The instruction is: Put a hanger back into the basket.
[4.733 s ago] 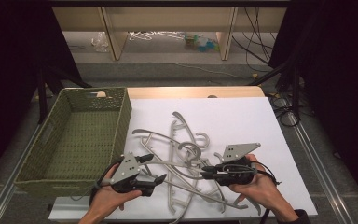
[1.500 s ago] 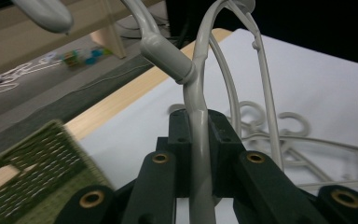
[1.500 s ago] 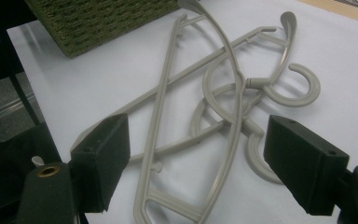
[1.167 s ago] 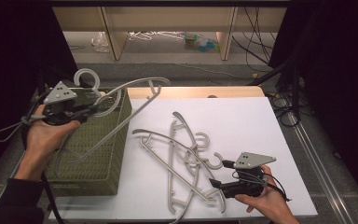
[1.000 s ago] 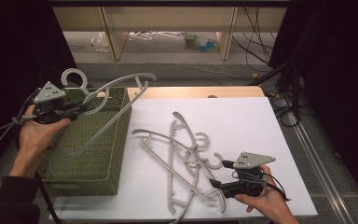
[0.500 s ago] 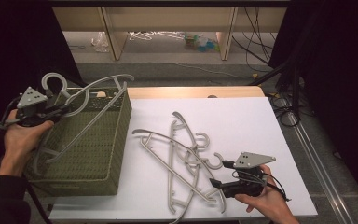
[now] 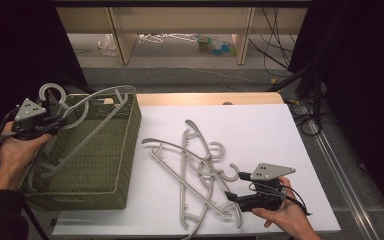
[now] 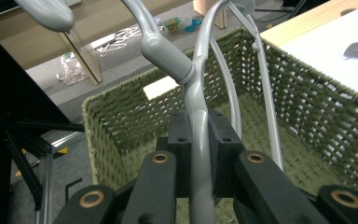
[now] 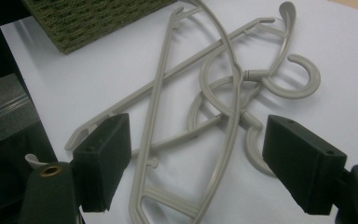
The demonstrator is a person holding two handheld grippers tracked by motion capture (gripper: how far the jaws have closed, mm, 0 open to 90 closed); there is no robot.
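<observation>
The left gripper (image 8: 200,154) has its jaws clamped on a grey hanger (image 8: 198,93), with the green basket (image 8: 121,116) just beyond them. The right gripper (image 9: 196,163) has its jaws apart, with the hanger pile (image 9: 223,98) on the worktop (image 9: 98,70) between and ahead of them.

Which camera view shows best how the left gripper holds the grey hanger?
The left gripper view: both pads of the left gripper press on the hanger just below its hook, over the basket. The high view shows the whole hanger tilted into the basket, but the grip is small there.
</observation>
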